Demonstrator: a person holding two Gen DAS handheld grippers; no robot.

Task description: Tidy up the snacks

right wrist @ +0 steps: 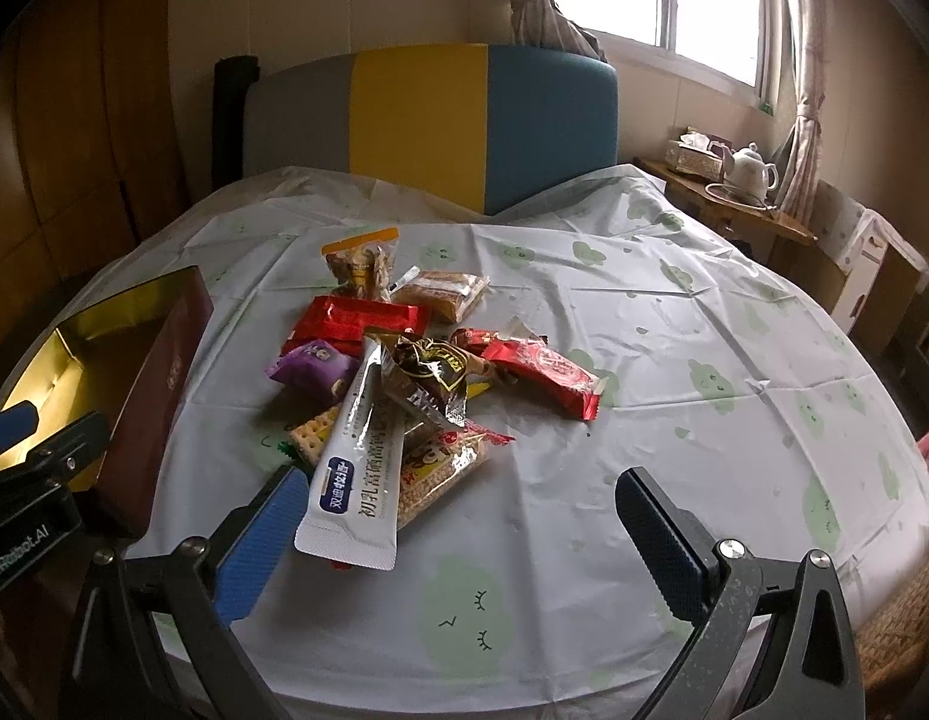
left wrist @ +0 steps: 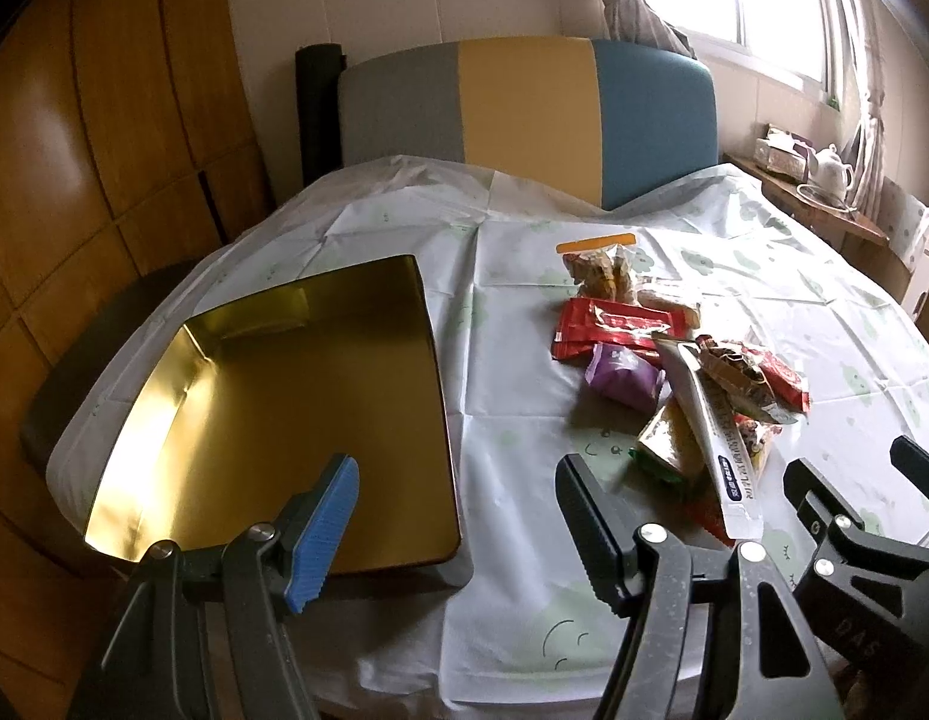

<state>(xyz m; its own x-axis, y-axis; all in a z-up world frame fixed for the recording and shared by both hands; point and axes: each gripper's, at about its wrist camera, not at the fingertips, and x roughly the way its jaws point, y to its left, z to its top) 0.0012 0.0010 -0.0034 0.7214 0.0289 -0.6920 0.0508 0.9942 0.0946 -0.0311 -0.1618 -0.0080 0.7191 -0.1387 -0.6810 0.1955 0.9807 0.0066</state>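
Observation:
A heap of snack packets [left wrist: 674, 360] [right wrist: 404, 372] lies on the white tablecloth: red wrappers [right wrist: 542, 369], a purple packet [right wrist: 311, 366], a long silver sachet [right wrist: 359, 468], a clear bag with an orange strip [right wrist: 362, 264]. Left of the heap stands an open box with a gold inside [left wrist: 296, 420] [right wrist: 62, 372] and dark red outer walls. My left gripper [left wrist: 458, 516] hangs open over the box's near right corner, nothing between its fingers. My right gripper [right wrist: 464, 534] is open just in front of the silver sachet, holding nothing; it also shows at the lower right of the left wrist view [left wrist: 854, 480].
A chair back [left wrist: 524, 114] in grey, yellow and blue stands behind the table. At the right, a wooden side table carries a white teapot [right wrist: 755, 165] and a tissue box. Wooden cabinet panels fill the left. Bare tablecloth [right wrist: 734, 360] spreads to the right of the heap.

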